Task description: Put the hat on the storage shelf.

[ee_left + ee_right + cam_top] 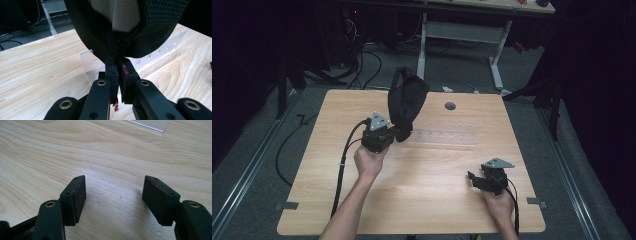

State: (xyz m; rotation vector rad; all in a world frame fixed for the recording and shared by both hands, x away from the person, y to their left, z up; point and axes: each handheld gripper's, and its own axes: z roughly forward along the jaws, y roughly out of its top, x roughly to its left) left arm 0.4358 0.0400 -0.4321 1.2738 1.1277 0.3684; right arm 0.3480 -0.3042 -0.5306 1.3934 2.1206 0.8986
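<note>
Black mesh cap pinched in left gripper's jaws; woodgrain table.

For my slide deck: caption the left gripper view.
Left gripper clamps the lower edge of a black mesh bag above a wooden table.

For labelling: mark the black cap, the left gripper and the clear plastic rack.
black cap (407,97), high view, crown fabric.
left gripper (119,65), left gripper view, between its fingertips.
clear plastic rack (89,64), left gripper view, upright end panel.

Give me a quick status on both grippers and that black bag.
Left gripper shut on black mesh fabric bag, held up above wooden table. Right gripper open, empty, low over table. Clear plastic rack sits under bag.
</note>
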